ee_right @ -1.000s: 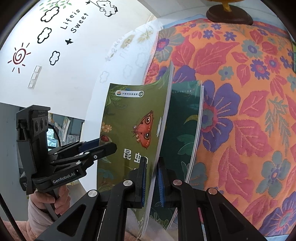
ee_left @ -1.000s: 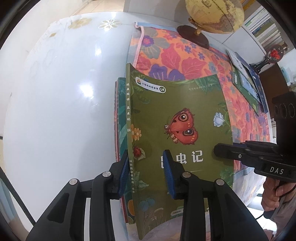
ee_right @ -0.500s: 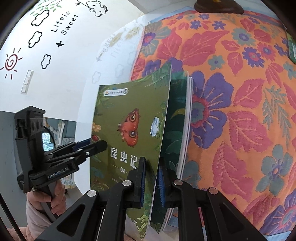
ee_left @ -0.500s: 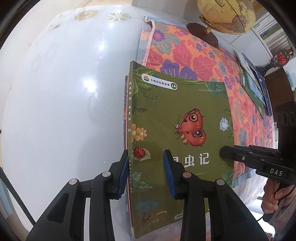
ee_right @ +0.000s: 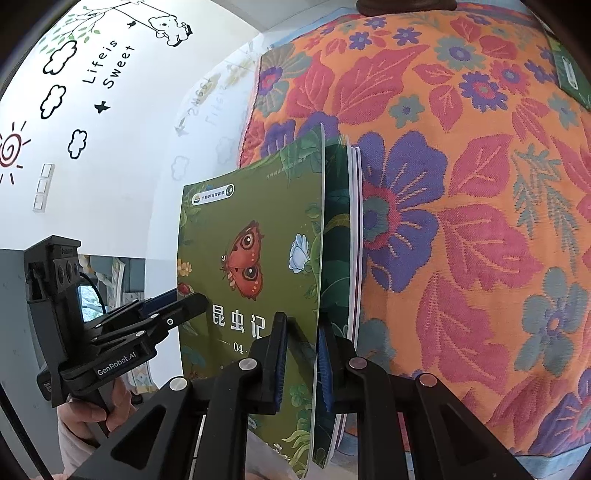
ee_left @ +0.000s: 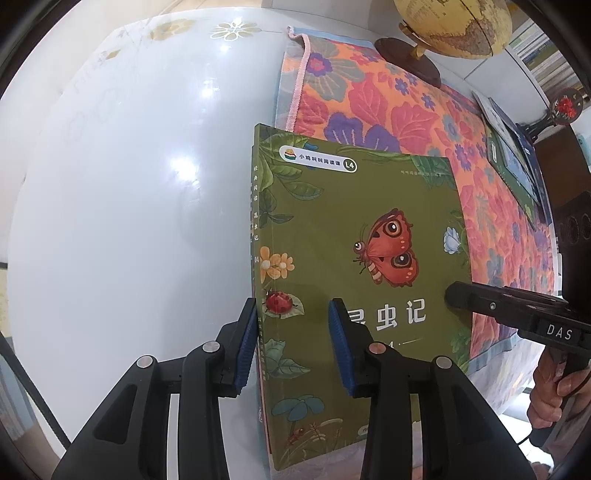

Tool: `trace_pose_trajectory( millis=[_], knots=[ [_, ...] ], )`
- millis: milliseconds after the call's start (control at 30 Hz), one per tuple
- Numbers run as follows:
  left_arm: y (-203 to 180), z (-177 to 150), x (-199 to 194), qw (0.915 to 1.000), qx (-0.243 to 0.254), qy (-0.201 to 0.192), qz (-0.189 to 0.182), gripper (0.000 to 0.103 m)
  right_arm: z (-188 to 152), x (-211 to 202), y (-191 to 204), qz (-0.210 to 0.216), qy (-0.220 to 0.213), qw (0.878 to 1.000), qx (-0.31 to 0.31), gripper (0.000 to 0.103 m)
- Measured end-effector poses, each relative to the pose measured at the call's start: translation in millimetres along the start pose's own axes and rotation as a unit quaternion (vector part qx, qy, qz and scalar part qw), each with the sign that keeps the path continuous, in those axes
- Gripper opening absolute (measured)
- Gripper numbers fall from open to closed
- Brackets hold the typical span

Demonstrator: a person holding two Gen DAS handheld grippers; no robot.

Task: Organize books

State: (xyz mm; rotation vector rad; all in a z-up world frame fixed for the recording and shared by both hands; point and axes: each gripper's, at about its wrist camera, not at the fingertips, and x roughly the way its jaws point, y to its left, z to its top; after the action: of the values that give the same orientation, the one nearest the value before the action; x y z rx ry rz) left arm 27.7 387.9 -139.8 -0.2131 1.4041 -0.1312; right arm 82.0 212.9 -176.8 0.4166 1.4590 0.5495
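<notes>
**Squaring a butterfly-cover book onto its stack: both grippers at the near edge**

The green book (ee_left: 354, 266), butterfly on its cover, lies straight ahead of both grippers on top of a second, darker book (ee_right: 338, 236), of which only the fore-edge and page block show. The stack straddles the white table (ee_left: 122, 192) and the flowered cloth (ee_left: 402, 122).

Left gripper (ee_left: 291, 347): its jaws have just been opening a little and stand apart. They straddle the spine corner, the outer pad beside the spine and the inner pad over the cover; I judge that neither pad presses.

Right gripper (ee_right: 301, 363): clenched, jaws nearly together on the free edge of the green book's front cover, which stands between the pads and lifted off the book beneath.

To do the step well, in my judgement:
- lower the pinched cover flat before letting go, so it does not crease;
- keep the left jaws wide and use the outer pad against the spine as a fence;
- align the spines first, then the near edges.

The globe (ee_left: 454, 26) beyond the cloth and the other books (ee_left: 513, 158) off to the right lie well apart.
</notes>
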Motion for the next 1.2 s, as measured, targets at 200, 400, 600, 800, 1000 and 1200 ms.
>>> trace_pose_trajectory(
  millis=[200, 400, 600, 800, 1000, 1200],
  knots=[
    [-4.0, -0.1, 1.4, 0.9999, 0.009, -0.002, 0.008, 0.037, -3.8, 0.1, -0.6, 0.009, -0.006, 1.0, 0.015, 0.015],
    [-3.7, 0.5, 2.2, 0.9999, 0.009, 0.0, 0.009, 0.038, -6.3, -3.0, -1.2, 0.007, -0.007, 1.0, 0.02, 0.015],
    [-2.3, -0.6, 2.1, 1.0, 0.005, -0.001, 0.006, 0.039, -8.1, -5.6, -2.4, 0.004, -0.01, 1.0, 0.025, 0.015],
    [-2.4, -0.6, 2.1, 0.9999, 0.0, -0.002, 0.011, 0.04, -7.9, -29.5, -6.4, -0.031, -0.052, 0.998, 0.032, 0.015],
    [-4.9, 0.4, 2.5, 0.9998, -0.004, -0.002, 0.02, 0.042, -6.0, -19.8, -3.2, -0.055, -0.031, 0.998, 0.016, 0.016],
    [-11.6, -0.1, 3.8, 0.9994, 0.0, 0.0, 0.034, 0.043, -10.9, -8.8, 6.0, -0.048, -0.02, 0.999, 0.001, 0.019]
  ],
)
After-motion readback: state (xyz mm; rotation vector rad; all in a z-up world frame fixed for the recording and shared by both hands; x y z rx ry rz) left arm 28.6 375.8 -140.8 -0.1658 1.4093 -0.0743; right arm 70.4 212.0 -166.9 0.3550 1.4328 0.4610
